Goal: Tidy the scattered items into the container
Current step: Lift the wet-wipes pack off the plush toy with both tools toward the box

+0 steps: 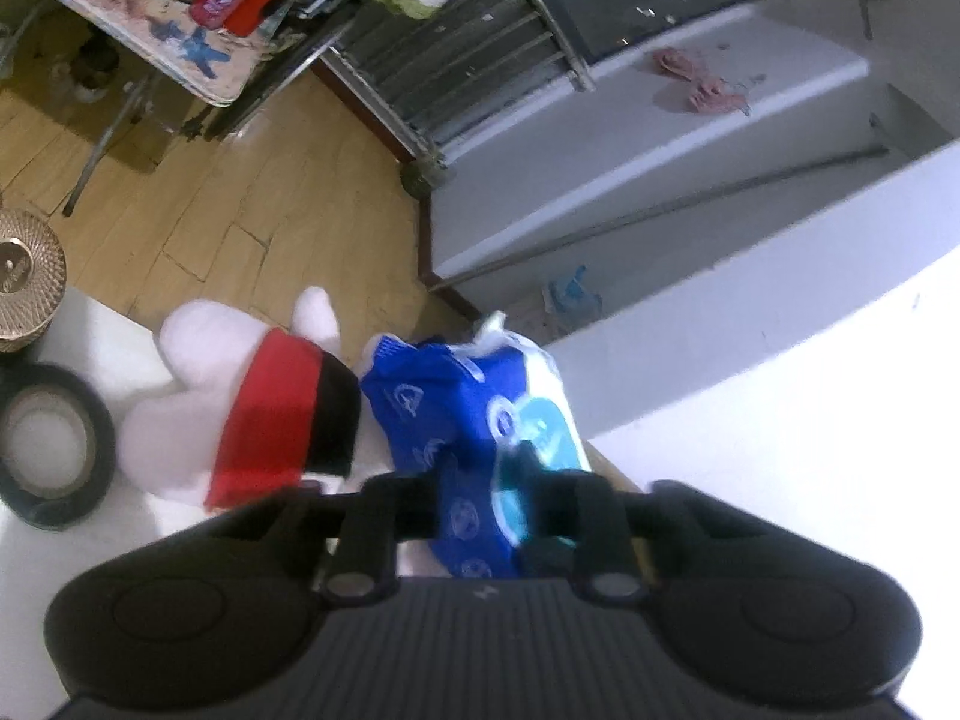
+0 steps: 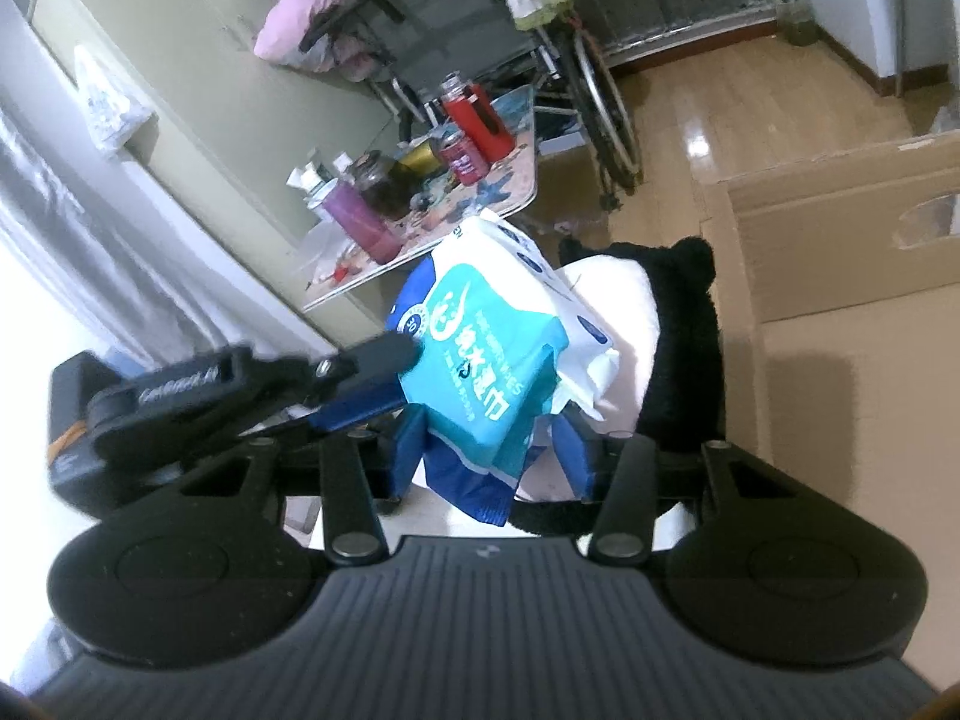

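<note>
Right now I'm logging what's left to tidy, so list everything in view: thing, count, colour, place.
wet wipes pack: one, blue, teal and white, held up between both grippers
plush toy: one, white with a red and black band, on the white surface behind the pack
tape roll: one, black, on the white surface at the left edge of the left wrist view
woven basket: one, tan, beyond the tape roll
cardboard box: one, brown, right of the plush toy
folding table: one, patterned top, crowded with bottles and cans, on the wooden floor
left gripper: black, fingers closed on the pack
right gripper: black frame, blue fingers either side of the pack's lower end
</note>
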`<state>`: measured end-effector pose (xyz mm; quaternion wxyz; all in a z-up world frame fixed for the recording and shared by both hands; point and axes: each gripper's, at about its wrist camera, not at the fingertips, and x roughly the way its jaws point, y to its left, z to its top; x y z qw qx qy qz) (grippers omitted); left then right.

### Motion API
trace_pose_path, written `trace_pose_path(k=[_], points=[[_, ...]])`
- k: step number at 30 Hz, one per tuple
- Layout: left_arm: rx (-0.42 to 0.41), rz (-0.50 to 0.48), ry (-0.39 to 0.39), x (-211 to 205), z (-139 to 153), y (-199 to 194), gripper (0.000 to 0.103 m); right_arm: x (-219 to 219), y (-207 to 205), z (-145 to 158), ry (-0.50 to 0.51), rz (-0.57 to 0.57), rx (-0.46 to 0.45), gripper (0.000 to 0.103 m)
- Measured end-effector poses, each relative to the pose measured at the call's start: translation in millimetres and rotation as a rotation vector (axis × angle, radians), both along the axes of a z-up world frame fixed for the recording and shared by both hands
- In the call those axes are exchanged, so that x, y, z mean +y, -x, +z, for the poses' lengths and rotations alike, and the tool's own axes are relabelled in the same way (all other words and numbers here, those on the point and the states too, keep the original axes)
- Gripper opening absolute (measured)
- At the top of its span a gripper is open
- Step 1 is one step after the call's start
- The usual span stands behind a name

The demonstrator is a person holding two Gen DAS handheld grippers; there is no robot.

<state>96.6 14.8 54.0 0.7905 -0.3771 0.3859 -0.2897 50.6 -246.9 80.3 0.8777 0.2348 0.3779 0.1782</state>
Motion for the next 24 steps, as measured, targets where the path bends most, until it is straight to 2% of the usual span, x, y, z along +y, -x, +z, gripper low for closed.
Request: trace_pose_path(k=[2,4,5,6,8,12,16,17,19,22,24], points=[[-0.021,-0.025,-0.027,2,6,3,0.01,0,2,3,0.013,-0.012,-0.015,0.045],[-0.091,-0.001,-0.056,7,13,9,0.019,2,3,9,0.06,-0.026,-0.042,0.045],[-0.116,0.021,-0.055,10,16,10,0.031,1,3,11,0.08,-0.024,-0.048,0.045],[-0.128,0.044,-0.051,12,17,10,0.047,0,4,12,0.085,-0.022,-0.045,0.045],[-0.145,0.094,-0.048,16,21,7,0.057,-4,2,10,0.074,-0.023,-0.029,0.045],[-0.154,0.121,-0.123,7,16,-10,0.061,-12,1,11,0.068,-0.037,-0.019,0.045],[-0.019,0.065,-0.019,-3,-7,-32,0.063,-16,0,12,0.073,-0.052,-0.015,0.045],[-0.006,0.06,0.003,-4,-10,-34,0.064,-17,-2,12,0.069,-0.05,-0.012,0.045],[-0.009,0.052,-0.002,-6,-12,-36,0.067,-17,-3,12,0.065,-0.052,-0.011,0.045],[-0.008,0.025,-0.036,-11,-16,-35,0.062,-17,-7,13,0.062,-0.049,-0.009,0.047],[0.009,0.029,-0.01,-6,-18,-35,0.059,-20,-10,11,0.054,-0.052,0.0,0.052]])
